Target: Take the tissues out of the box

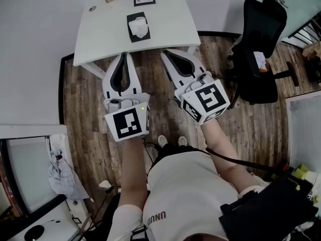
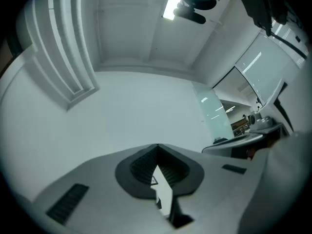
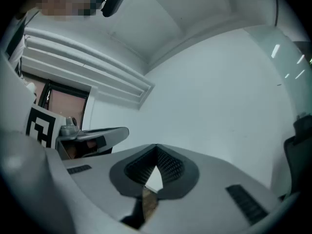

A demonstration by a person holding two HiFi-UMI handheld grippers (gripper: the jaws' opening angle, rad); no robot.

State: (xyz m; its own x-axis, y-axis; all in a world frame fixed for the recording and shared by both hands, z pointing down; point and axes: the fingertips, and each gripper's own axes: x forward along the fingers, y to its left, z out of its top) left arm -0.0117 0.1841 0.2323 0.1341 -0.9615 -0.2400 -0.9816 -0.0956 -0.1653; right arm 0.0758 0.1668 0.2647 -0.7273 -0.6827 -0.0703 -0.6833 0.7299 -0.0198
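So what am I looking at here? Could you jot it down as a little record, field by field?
Setting: white table on a wood floor, black office chair to the right
Tissue box: black, on the table, white tissue sticking out of the top
Left claw: shut, empty, apart from the box
Right claw: shut, empty, apart from the box
Progress: no tissue taken hold of yet

Left gripper (image 1: 124,57) and right gripper (image 1: 168,54) point forward side by side; jaws together.
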